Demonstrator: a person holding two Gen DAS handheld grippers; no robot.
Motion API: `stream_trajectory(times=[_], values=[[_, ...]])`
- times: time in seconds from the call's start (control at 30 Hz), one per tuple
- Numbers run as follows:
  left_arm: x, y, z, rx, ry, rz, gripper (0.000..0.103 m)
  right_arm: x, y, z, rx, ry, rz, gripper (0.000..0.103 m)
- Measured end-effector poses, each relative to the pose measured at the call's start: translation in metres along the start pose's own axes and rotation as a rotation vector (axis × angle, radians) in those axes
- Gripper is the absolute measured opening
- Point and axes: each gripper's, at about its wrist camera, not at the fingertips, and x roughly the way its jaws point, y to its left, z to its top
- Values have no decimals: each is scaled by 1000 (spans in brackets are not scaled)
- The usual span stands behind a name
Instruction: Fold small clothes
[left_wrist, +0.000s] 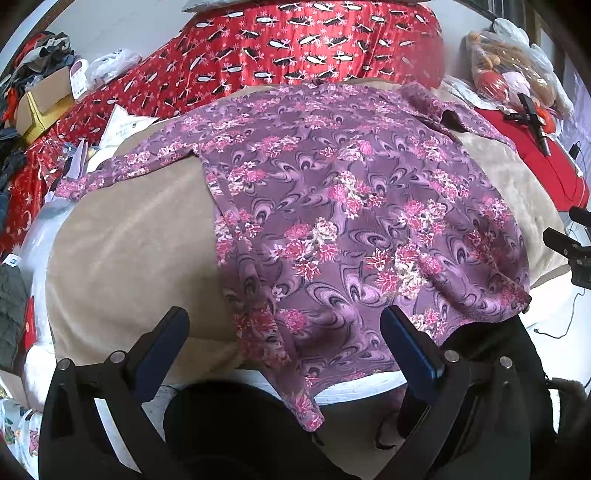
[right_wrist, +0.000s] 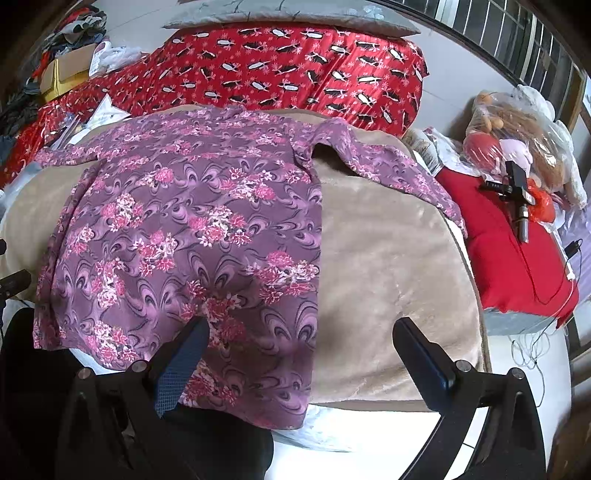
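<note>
A purple long-sleeved top with pink flowers (left_wrist: 332, 206) lies spread flat on a beige blanket (left_wrist: 133, 251), both sleeves out to the sides and its hem hanging over the near edge. It also shows in the right wrist view (right_wrist: 192, 229). My left gripper (left_wrist: 284, 321) is open above the hem's left corner, holding nothing. My right gripper (right_wrist: 301, 332) is open above the hem's right corner, its left finger (right_wrist: 181, 369) over the cloth, holding nothing.
A red patterned quilt (left_wrist: 295, 40) is piled behind the blanket. A cardboard box (left_wrist: 40, 103) and clutter lie at far left. A red cushion (right_wrist: 509, 266) with a black tool (right_wrist: 517, 195) and a bag of plush toys (right_wrist: 517, 125) sit at right.
</note>
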Motion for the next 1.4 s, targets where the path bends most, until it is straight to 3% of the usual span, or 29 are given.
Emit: stream_trajectory(times=[0.27, 0.53, 0.57, 0.63, 0.67, 0.7, 0.73, 0.77, 0.8, 0.9, 0.97, 1.03, 1.1, 1.23, 1.33, 1.4], values=[[14, 12, 5, -43, 47, -13, 103, 11, -2, 0, 11, 19, 24, 99], [60, 36, -3, -150, 228, -42, 103, 61, -36, -10, 164, 166, 79, 98], [65, 34, -4, -154, 253, -57, 103, 67, -35, -12, 166, 182, 83, 94], [74, 29, -10, -161, 297, -97, 86, 82, -31, -18, 161, 239, 118, 76], [77, 28, -12, -158, 312, -117, 58, 89, -27, -21, 153, 275, 159, 57], [80, 25, -14, -148, 337, -133, 36, 91, -23, -23, 138, 287, 165, 46], [80, 25, -14, -137, 340, -115, 31, 89, -20, -23, 119, 270, 157, 41], [79, 26, -14, -137, 335, -120, 20, 85, -18, -23, 102, 251, 166, 12], [74, 32, -12, -153, 333, -144, 6, 80, -17, -22, 91, 232, 196, 4], [46, 62, -3, -252, 298, -236, 6, 51, -36, -14, 187, 142, 333, 4], [28, 80, 0, -282, 266, -231, 6, 23, -53, -8, 237, 53, 396, 4], [25, 92, -5, -295, 276, -212, 6, 5, -67, -7, 261, 14, 391, 4], [35, 100, -19, -303, 320, -184, 6, 8, -73, -15, 274, 36, 371, 4], [57, 108, -48, -319, 423, -120, 6, 47, -73, -46, 321, 179, 333, 3], [40, 119, -43, -346, 361, -162, 6, 64, -66, -48, 298, 246, 281, 8], [20, 120, -22, -318, 261, -152, 6, 56, -68, -34, 303, 209, 253, 10]])
